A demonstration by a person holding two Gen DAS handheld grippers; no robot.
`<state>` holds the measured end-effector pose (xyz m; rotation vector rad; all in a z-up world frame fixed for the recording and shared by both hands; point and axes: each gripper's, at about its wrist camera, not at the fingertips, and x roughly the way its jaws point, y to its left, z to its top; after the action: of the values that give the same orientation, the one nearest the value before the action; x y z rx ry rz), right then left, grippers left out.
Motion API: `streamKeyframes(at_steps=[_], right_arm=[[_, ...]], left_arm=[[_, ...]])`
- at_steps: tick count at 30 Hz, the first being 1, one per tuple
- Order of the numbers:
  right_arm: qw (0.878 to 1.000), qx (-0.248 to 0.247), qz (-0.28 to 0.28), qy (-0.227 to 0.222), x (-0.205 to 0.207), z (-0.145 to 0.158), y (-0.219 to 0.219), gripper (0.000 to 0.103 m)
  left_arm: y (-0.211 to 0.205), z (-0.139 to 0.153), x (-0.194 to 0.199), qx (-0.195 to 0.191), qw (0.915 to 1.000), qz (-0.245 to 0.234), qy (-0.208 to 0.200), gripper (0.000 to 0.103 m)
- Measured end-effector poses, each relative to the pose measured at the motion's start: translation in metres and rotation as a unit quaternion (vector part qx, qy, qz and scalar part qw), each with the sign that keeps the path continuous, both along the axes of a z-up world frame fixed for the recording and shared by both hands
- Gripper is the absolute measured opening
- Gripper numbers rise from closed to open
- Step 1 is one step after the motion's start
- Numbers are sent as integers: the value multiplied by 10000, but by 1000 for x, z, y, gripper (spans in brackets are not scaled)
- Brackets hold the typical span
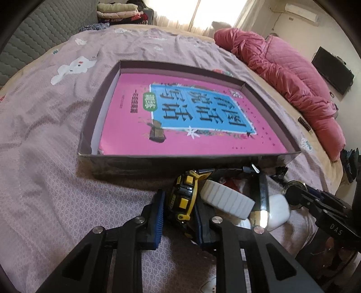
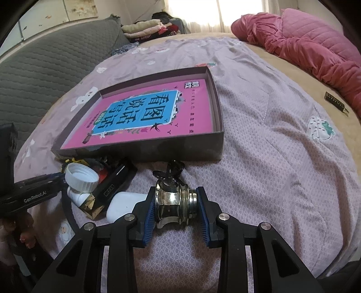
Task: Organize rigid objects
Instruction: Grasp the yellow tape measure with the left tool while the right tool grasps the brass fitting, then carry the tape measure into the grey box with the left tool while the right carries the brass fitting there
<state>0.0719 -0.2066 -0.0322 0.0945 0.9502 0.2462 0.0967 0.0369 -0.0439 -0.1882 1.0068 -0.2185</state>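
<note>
Pink book (image 1: 180, 126) with blue panel and black characters, dark brown box (image 2: 144, 153), yellow-and-black tape measure (image 1: 185, 196), white ribbed cap (image 2: 82, 177), chrome valve (image 2: 173, 202), blue-padded fingers (image 2: 150, 216), mauve lattice-patterned bedspread (image 2: 270, 169), pink quilt (image 1: 282, 76)

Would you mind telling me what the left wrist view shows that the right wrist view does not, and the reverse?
Only the left wrist view shows the left gripper closed on the yellow tape measure, plus a wall-mounted TV and an air conditioner. Only the right wrist view shows the right gripper clamped on the chrome valve fitting and the strawberry print on the sheet. Both show the shallow box holding the pink book, the white cap and the pink quilt.
</note>
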Motion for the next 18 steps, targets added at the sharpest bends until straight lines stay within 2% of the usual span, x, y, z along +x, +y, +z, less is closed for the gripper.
streamKeyframes(at_steps=[18], right_arm=[[9989, 29, 113, -452, -13, 21, 0, 34]], left_arm=[[23, 30, -20, -137, 9976, 431, -520, 22]])
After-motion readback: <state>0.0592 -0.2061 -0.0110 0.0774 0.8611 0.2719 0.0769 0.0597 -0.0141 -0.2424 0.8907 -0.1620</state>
